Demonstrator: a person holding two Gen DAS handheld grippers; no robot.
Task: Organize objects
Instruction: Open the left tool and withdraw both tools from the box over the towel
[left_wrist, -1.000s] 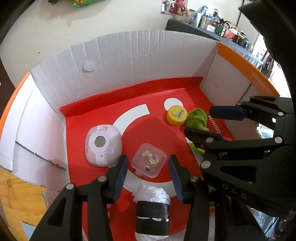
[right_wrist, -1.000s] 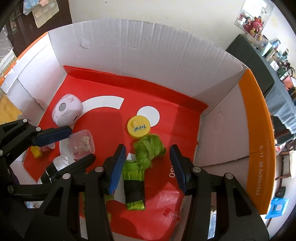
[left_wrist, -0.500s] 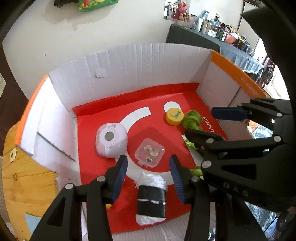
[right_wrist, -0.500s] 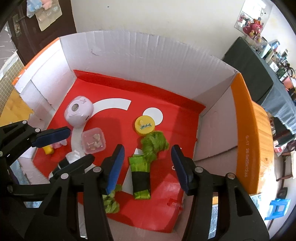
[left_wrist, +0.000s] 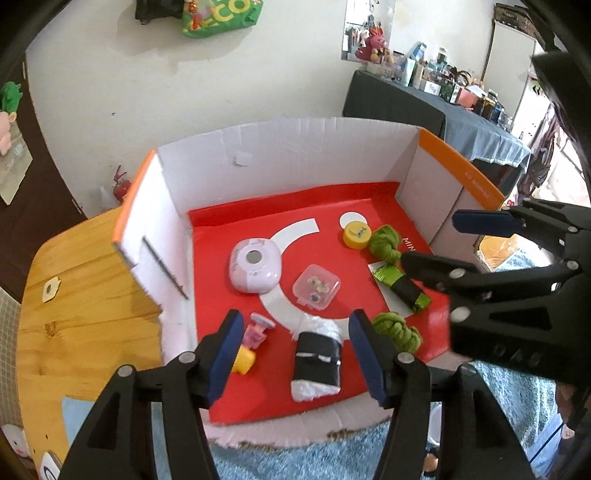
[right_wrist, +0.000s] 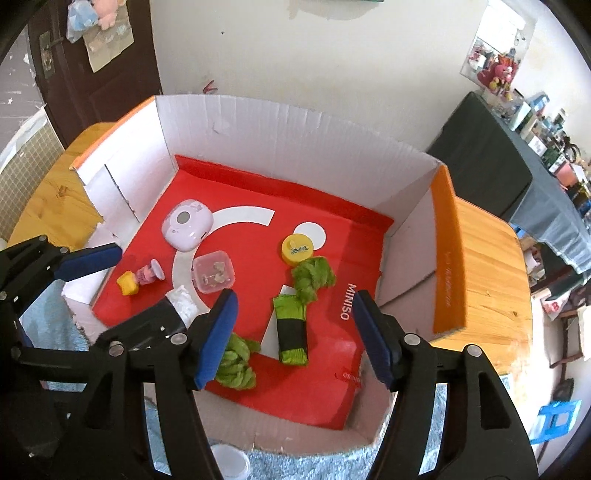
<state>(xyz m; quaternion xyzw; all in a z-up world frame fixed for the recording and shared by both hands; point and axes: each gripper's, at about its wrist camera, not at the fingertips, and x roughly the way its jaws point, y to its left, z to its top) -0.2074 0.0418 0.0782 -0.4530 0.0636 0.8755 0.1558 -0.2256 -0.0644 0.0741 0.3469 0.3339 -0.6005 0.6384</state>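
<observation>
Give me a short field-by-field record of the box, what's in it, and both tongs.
container: cardboard box, red floor, on a wooden table
white skein, black band, lying below left tongs
green skein, black band, lying below right tongs
other contents: pink device, clear case, yellow cap
tongs: both open, empty, just been opening

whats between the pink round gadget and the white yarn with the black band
The clear plastic case lies partly between the pink round gadget and the white yarn, slightly off the line; around it is bare red box floor. The left wrist view shows it best.

White yarn skein (left_wrist: 317, 360), green skein (right_wrist: 291, 334), lying flat in cardboard box (left_wrist: 280, 155)
</observation>
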